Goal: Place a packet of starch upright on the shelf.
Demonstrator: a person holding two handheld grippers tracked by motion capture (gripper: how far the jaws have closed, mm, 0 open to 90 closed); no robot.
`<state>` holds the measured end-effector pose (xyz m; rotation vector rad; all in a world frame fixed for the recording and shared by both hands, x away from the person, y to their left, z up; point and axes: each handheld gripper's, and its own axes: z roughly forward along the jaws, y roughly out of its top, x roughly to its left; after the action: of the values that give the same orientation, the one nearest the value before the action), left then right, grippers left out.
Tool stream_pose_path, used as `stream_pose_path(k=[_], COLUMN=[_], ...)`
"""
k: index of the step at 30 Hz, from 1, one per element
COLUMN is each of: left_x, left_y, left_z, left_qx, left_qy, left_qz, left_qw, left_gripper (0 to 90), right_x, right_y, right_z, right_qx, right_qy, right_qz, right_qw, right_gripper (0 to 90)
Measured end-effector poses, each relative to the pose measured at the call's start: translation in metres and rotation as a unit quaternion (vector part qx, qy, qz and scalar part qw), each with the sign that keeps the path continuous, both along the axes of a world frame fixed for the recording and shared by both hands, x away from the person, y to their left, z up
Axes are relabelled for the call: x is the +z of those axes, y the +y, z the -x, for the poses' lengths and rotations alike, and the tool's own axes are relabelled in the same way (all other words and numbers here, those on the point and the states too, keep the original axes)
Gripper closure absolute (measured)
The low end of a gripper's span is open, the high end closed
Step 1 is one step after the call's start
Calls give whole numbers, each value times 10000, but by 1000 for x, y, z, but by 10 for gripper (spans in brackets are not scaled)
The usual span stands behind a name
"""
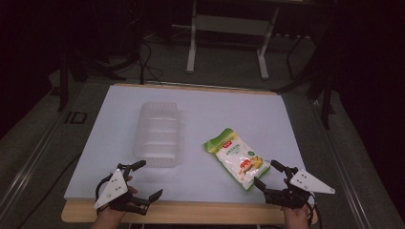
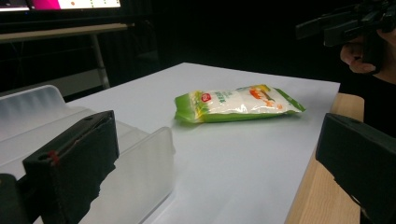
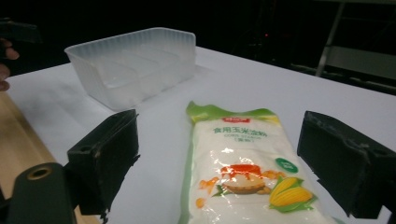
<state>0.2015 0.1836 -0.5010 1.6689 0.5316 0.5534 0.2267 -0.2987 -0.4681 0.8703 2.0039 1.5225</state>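
Observation:
A green and white snack bag (image 1: 236, 159) with a corn picture lies flat on the white table sheet (image 1: 224, 112), right of centre. My right gripper (image 1: 266, 173) stands open at the bag's near end. In the right gripper view the bag (image 3: 238, 154) lies ahead between the wide-apart jaws, and the pads (image 3: 105, 158) do not touch it. My left gripper (image 1: 149, 180) is open and holds nothing, near the front edge just in front of a clear plastic container (image 1: 160, 136). One left pad (image 2: 70, 168) sits close beside the container's end wall (image 2: 144, 172).
The sheet covers a wooden table whose bare front edge (image 1: 191, 212) runs under both hands. In the left gripper view the other hand and its gripper (image 2: 345, 23) show at top right. A metal frame (image 1: 229, 28) and cables stand on the dark floor behind.

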Motion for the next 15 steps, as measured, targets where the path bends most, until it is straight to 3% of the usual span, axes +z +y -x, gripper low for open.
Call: stream_pose_path(k=[7, 15], left_x=[0, 0], left_y=[-1, -3], left_z=[1, 1], left_qx=[-18, -49], left_qy=[-10, -33], left_qz=[-56, -81], left_qw=[10000, 10000], left_gripper=[0, 0], right_x=[0, 0], right_y=[1, 5], right_z=[1, 2], right_qx=[-9, 168], right_qy=[44, 79], right_qz=[-5, 69], right_qw=[10000, 9998], right_gripper=[124, 124])
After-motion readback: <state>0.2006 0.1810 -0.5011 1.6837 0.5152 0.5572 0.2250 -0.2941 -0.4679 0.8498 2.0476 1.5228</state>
